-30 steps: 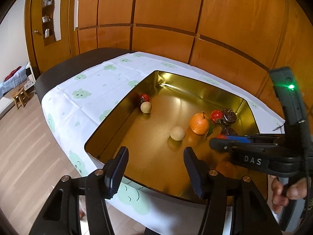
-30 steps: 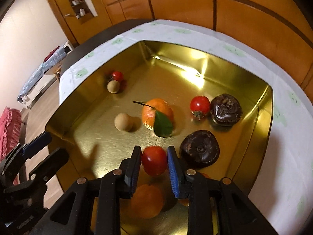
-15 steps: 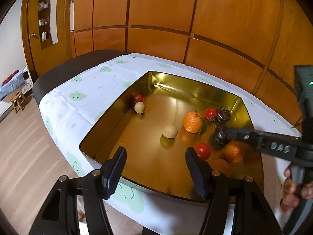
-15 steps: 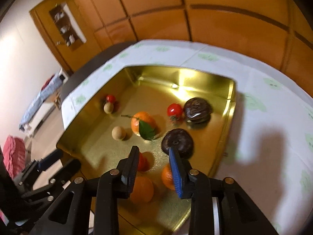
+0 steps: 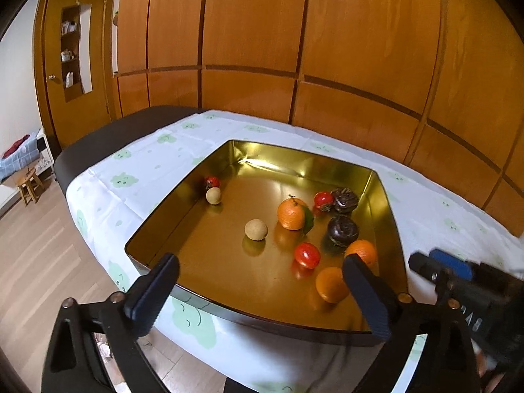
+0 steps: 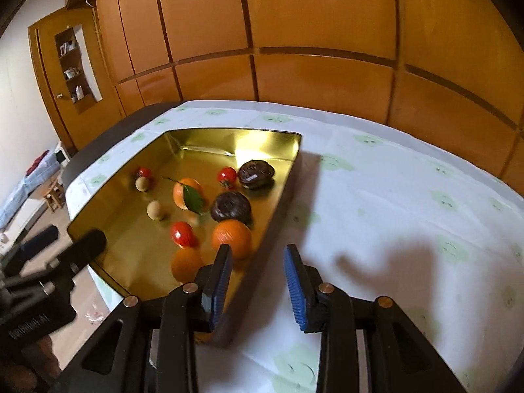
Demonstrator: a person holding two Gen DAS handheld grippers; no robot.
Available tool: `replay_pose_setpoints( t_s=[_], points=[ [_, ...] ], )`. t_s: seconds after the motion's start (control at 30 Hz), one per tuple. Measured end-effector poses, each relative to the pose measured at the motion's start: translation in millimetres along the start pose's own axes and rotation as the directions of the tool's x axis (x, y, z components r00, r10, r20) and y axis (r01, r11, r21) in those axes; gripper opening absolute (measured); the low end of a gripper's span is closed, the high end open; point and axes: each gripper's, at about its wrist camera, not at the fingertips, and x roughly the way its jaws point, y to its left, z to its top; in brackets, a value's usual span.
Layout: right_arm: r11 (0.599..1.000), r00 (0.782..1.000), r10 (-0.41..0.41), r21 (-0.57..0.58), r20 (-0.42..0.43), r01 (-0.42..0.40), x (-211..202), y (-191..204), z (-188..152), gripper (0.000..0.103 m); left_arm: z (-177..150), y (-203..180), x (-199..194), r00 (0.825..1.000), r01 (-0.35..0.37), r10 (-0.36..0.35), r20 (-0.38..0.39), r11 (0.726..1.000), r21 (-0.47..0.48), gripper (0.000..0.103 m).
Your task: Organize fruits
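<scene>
While both grippers hang empty over the near edge of the gold tray (image 5: 183, 216): between picks. Left gripper (image 5: 262, 281) jaws opening wide, nothing between. Right gripper (image 6: 257, 280) jaws parting a little, over the tablecloth (image 6: 393, 203) just right of the tray. Fruits all ahead in the tray; red tomato (image 5: 307, 254) and orange (image 5: 330, 285) nearest. Next, probably: lower onto one fruit and centre it between the fingers.
</scene>
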Motion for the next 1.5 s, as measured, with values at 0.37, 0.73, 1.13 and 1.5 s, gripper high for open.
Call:
replay_pose_setpoints(
  t_s=[0.37,0.73,1.13,1.5],
  points=[
    [0.999,0.999,-0.019,-0.038,0.036,0.02,-15.7,4.1,-11.1,0.034,-1.5,-18.7,-13.8,0.996,-0.087,0.086,0.029,0.996,0.037,0.103],
    [0.999,0.998,-0.022,-0.032,0.054,0.023,-20.6,4.9,-11.1,0.034,-1.5,-17.5,-17.0,0.992,-0.114,0.113,0.047,0.993,0.019,0.103],
    [0.999,0.999,-0.019,-0.044,0.05,0.021,-20.0,8.0,-11.6,0.034,-1.9,-14.9,-16.2,0.993,-0.112,0.111,0.044,0.994,0.014,0.103],
    [0.999,0.999,-0.014,-0.052,0.05,0.016,-20.3,8.1,-11.9,0.034,-2.9,-12.9,-15.1,0.992,-0.118,0.118,0.038,0.993,0.003,0.103]
  ],
)
